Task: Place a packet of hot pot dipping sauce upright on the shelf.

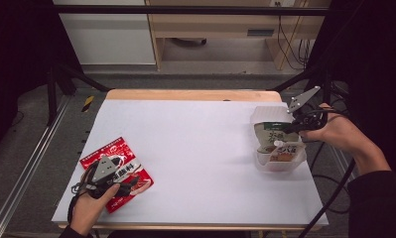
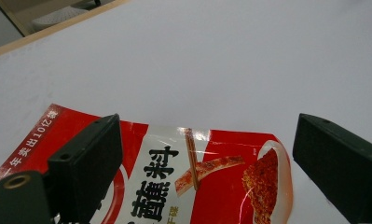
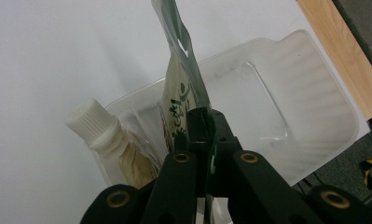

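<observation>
red packet (image 1: 117, 171) under left tongs (image 1: 131, 181), tray (image 1: 280, 144) right

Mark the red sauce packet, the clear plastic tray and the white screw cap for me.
red sauce packet (image 2: 211, 186): left gripper view, printed front.
clear plastic tray (image 3: 286, 88): right gripper view, bare floor.
white screw cap (image 3: 91, 122): right gripper view, ribbed side.

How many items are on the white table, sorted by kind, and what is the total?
Sachets: 2, the red sachet under the open left gripper and the green sachet clamped in the right gripper.
Spouted pouches: 1, the white-capped pouch in the tray.
Clear plastic trays: 1, the tray.
Total: 4.
</observation>
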### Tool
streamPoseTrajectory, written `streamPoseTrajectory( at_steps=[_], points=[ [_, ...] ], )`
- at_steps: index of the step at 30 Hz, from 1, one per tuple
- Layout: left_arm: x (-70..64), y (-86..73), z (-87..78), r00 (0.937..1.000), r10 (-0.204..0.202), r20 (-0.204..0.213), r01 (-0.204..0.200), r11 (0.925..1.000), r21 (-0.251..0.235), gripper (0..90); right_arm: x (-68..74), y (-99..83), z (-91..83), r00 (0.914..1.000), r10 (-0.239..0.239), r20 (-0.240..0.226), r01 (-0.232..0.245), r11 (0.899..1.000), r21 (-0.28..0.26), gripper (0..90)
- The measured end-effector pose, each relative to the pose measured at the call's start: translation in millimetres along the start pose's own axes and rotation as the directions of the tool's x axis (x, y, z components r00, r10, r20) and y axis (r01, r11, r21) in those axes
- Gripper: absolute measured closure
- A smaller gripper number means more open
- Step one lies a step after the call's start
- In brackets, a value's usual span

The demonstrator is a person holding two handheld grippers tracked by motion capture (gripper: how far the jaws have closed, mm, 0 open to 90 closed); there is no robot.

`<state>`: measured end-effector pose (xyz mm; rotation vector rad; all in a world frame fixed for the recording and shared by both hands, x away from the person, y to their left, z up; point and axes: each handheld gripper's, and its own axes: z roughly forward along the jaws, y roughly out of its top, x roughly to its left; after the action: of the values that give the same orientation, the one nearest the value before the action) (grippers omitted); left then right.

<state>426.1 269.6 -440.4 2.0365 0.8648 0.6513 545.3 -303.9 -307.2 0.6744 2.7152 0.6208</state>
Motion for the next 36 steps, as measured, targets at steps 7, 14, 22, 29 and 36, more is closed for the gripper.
streamPoseTrajectory(
  at_steps=[7,14,22,29,36],
  points=[
    [-1.3,0.2,0.6,1.0000,0.004,0.002,-0.004,1.0000,0.001,8.3,-1.4,-3.0,5.3,0.9998,0.019,-0.004,-0.019,1.000,0.004,90.0],
    [-1.9,0.1,0.6,1.0000,0.004,0.004,-0.004,1.0000,0.002,8.3,0.0,-6.2,5.3,0.9998,0.021,0.000,-0.021,1.000,0.019,88.1],
    [-2.0,0.2,0.7,1.0000,0.003,0.006,-0.003,1.0000,0.003,8.3,0.8,-8.8,5.5,0.9998,0.019,0.008,-0.019,0.999,0.034,85.5],
    [-2.3,0.1,1.2,1.0000,0.005,0.006,-0.005,0.9999,0.009,8.3,-0.3,-15.2,2.5,0.9988,0.041,0.026,-0.041,0.999,0.029,76.3],
    [-1.7,0.1,0.6,1.0000,0.003,0.000,-0.003,1.0000,0.005,8.3,2.9,-12.6,-10.1,0.9952,0.046,0.087,-0.042,0.998,-0.046,47.7]
  ],
)
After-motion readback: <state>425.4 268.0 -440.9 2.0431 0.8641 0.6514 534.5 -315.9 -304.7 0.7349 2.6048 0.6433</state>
